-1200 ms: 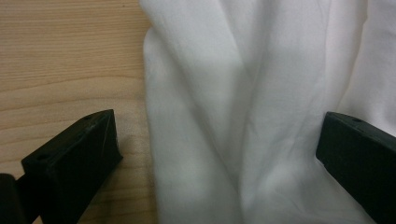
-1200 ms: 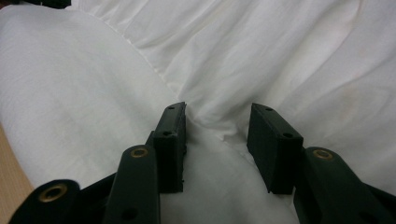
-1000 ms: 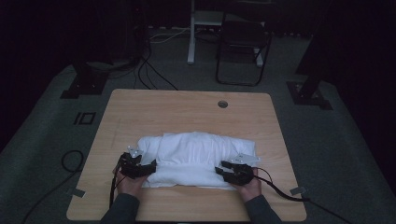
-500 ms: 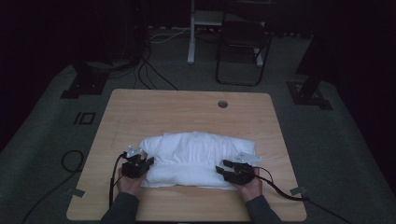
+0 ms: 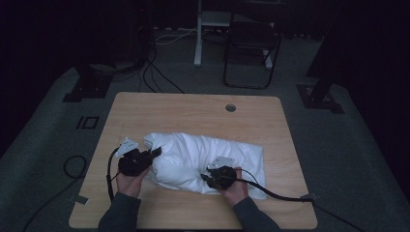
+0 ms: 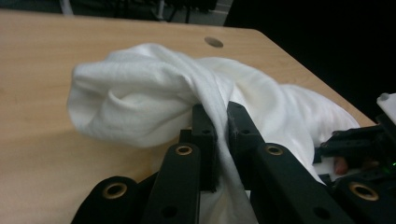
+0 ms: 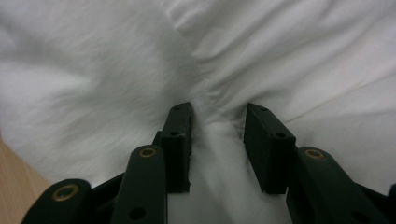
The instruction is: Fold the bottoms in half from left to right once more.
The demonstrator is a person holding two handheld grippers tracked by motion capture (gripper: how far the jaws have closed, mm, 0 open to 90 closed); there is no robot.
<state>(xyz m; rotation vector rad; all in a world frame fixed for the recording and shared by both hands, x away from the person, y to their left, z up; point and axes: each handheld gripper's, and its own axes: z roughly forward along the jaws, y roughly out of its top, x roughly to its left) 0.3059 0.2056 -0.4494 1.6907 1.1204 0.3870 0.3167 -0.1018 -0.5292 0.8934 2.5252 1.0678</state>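
The white cloth [image 5: 203,157] lay bunched on the desk [image 5: 193,108] and looked soft, light and limp, likely to sag and stretch rather than lift as one piece, so a pinched fold or hem was the place to take it. The left tool [image 6: 219,126] was clenched on a ridge of cloth at its tip; the right tool [image 7: 217,135] had just been closing, jaws still apart astride a fold. Bare desk lay beyond both tools, its near edge close behind them.

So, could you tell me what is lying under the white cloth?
Under the white cloth shows the wooden table, bare around its edges. Anything beneath the bundle's middle is covered.
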